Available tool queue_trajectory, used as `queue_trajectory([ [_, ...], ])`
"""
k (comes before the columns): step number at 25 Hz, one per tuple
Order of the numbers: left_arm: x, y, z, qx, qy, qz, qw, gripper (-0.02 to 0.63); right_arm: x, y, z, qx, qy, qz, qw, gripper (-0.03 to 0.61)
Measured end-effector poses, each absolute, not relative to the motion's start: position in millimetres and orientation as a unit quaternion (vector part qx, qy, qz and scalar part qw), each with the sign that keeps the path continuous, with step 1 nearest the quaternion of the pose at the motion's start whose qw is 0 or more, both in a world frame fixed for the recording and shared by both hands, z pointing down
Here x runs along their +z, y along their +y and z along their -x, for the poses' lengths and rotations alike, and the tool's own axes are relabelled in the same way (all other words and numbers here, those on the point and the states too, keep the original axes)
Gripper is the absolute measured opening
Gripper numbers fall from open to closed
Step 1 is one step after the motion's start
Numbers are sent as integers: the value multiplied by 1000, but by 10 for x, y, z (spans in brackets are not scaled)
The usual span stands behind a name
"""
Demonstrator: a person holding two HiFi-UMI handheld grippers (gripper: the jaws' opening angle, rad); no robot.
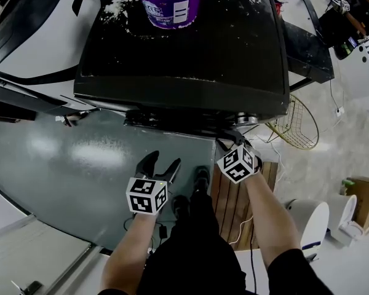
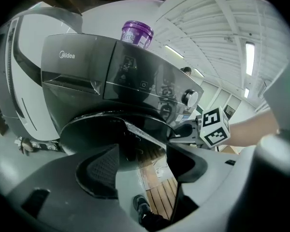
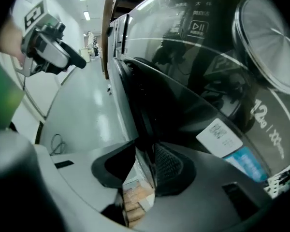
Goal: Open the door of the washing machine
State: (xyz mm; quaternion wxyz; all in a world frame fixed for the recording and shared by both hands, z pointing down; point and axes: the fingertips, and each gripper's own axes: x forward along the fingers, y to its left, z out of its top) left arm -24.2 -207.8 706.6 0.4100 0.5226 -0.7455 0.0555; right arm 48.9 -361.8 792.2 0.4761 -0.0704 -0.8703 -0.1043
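Note:
The dark grey washing machine [image 1: 184,48] stands in front of me, seen from above in the head view. Its round door [image 2: 111,129] shows below the control panel in the left gripper view. My right gripper [image 1: 229,139] is at the door's right edge under the top lip. In the right gripper view its jaws [image 3: 144,154] are closed on the thin rim of the door [image 3: 183,110]. My left gripper [image 1: 164,163] hangs open in front of the machine, lower left of the door. Nothing is between its jaws [image 2: 142,151]. The right gripper [image 2: 183,130] shows at the door's edge in that view.
A purple tub [image 1: 168,2] stands on the machine's top. White machines [image 1: 43,29] stand to the left. A gold wire basket [image 1: 298,125] lies right of the machine, and a wooden pallet [image 1: 234,201] is under my feet [image 1: 200,177]. A cardboard box [image 1: 366,198] sits far right.

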Motion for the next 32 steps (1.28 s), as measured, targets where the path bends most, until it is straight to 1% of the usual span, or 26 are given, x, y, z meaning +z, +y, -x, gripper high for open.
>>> queue_trajectory([
  [3, 7032, -2035, 216, 53, -745, -524, 410, 319, 8008, -3008, -906, -76, -864, 150, 474, 98],
  [6, 6981, -1951, 156, 48, -746, -523, 410, 319, 8023, -2613, -1126, -61, -871, 131, 469, 104],
  [10, 6915, -1789, 41, 43, -748, -522, 408, 319, 8023, -2543, -1161, -47, -873, 73, 481, 101],
  [12, 6914, -1719, -34, 41, -746, -523, 409, 319, 8010, -2502, -1172, -47, -871, 65, 485, 100],
  [17, 6974, -1604, -290, 41, -735, -530, 420, 295, 7886, -2333, -1279, -11, -872, 65, 485, 97],
  [23, 7027, -1587, -439, 43, -732, -528, 429, 293, 7631, -2198, -1384, 17, -880, 91, 465, 100],
  [26, 7071, -1577, -479, 51, -732, -524, 432, 277, 7448, -2187, -1422, 26, -888, 93, 450, 98],
  [32, 7157, -1511, -545, 69, -731, -518, 439, 273, 7260, -2228, -1498, 29, -896, 92, 434, 94],
])
